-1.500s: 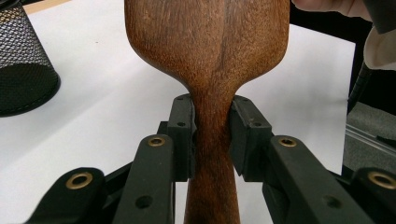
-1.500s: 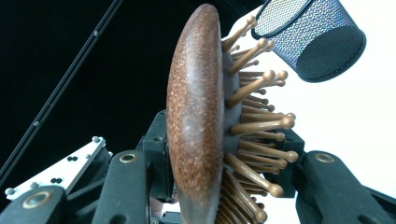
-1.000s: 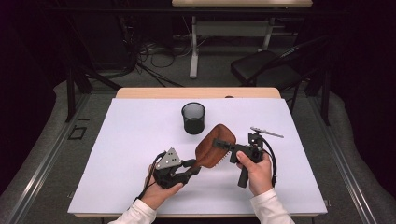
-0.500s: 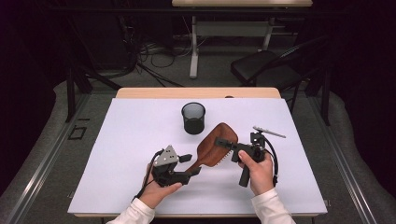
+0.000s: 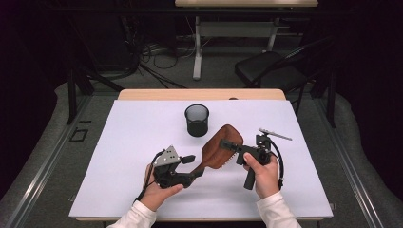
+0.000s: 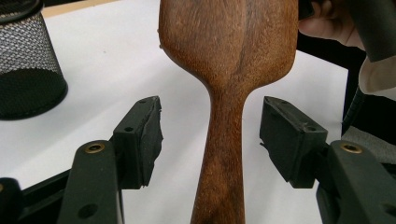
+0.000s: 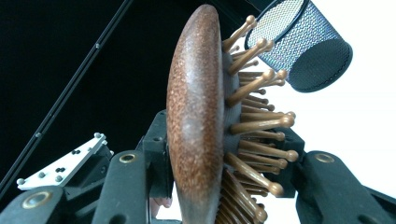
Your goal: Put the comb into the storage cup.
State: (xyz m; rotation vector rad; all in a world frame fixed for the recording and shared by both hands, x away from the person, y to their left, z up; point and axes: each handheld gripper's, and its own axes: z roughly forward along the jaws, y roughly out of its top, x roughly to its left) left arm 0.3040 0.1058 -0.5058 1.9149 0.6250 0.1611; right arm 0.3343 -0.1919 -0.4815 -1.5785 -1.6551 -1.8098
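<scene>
So the black mesh cup (image 5: 196, 120) sits upright toward the back of the desk (image 5: 119, 156), and I can't tell if anything's in it. The wooden hairbrush (image 5: 220, 148) is held up just in front of it, between the two hands. The right gripper (image 5: 231, 147) has its jaws clamped across the brush head, one on the wooden back, one in the bristles. The left gripper (image 6: 210, 140) has just been letting go: its jaws stand apart either side of the handle, not touching it. The desk has a white top with a wood edge at the back. Behind it are a dark chair (image 5: 271, 71), cables (image 5: 152, 52) on the floor and another table (image 5: 247, 4).
</scene>
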